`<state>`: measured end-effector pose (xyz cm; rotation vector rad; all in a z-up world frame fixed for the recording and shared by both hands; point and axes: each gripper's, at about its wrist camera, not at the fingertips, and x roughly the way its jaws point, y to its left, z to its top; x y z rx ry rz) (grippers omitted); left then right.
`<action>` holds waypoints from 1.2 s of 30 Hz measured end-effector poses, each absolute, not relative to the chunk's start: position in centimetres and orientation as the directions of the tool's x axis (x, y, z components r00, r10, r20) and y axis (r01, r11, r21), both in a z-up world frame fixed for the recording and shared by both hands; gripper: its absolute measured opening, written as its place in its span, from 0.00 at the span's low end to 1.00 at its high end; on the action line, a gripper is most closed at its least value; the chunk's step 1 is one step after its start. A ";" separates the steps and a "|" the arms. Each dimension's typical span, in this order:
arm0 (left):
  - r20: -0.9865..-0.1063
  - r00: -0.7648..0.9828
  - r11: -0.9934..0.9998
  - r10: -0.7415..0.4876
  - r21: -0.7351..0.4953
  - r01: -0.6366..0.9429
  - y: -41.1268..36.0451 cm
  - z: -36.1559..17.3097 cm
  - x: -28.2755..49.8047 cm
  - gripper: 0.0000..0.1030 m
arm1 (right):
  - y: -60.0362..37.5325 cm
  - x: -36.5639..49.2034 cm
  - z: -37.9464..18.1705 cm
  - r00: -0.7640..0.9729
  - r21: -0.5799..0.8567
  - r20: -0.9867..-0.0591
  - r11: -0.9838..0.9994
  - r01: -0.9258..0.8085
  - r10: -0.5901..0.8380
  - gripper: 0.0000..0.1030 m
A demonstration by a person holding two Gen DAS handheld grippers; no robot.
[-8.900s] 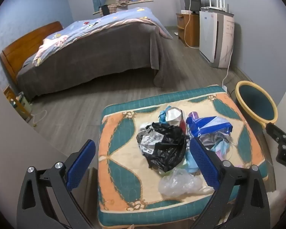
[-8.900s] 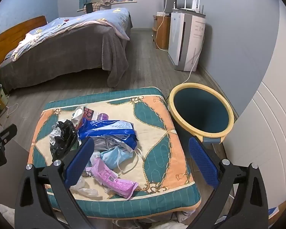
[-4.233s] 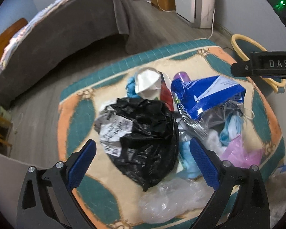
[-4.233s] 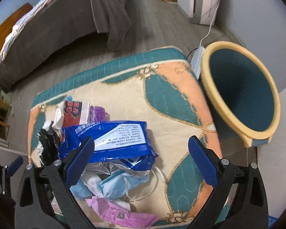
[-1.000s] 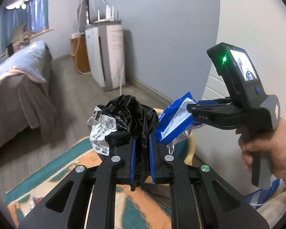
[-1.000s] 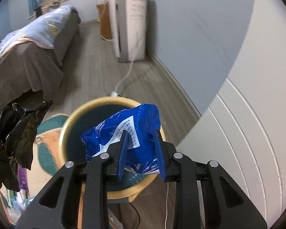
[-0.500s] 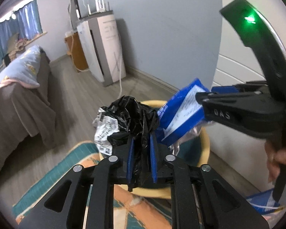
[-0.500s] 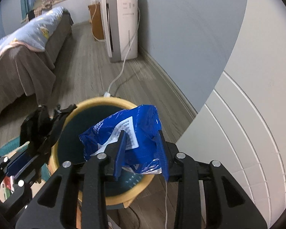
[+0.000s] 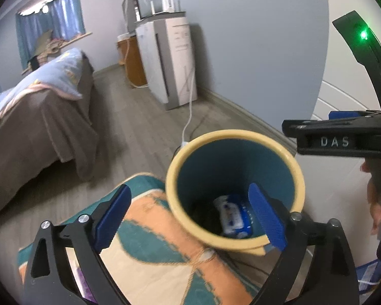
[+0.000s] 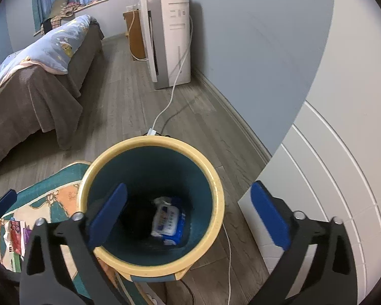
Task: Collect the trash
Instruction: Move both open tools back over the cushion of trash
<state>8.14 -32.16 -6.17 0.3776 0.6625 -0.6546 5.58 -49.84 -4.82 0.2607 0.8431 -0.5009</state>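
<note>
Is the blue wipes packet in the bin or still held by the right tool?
In the bin. The blue wipes packet lies at the bottom of the bin; the right tool above it is open, holding nothing.

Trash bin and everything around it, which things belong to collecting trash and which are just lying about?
Part of the job:
- trash bin
- blue packet in the bin
- black bag beside it
- leftover wrappers on the cushion

Just lying about:
- bed
- white appliance
- white cable
</note>
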 end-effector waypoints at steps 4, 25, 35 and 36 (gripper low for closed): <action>-0.669 0.613 0.763 -0.420 0.105 0.637 -29.5 -5.4 8.1 0.91 | -48.4 6.2 -4.4 0.567 0.030 -0.766 0.864 0.502 -0.304 0.94; -0.651 0.718 0.918 -0.246 0.080 0.388 -9.4 0.1 6.0 0.94 | -36.0 7.9 -0.5 0.652 0.032 -0.736 0.954 0.299 -0.180 0.94; -0.653 0.742 0.965 -0.151 0.065 0.254 -2.0 0.0 3.6 0.94 | -28.9 6.5 0.9 0.673 -0.062 -0.718 0.979 0.193 -0.178 0.94; -0.658 0.740 0.970 -0.143 0.058 0.238 -1.2 -0.1 3.6 0.94 | -28.2 6.3 1.0 0.674 -0.065 -0.717 0.980 0.186 -0.176 0.94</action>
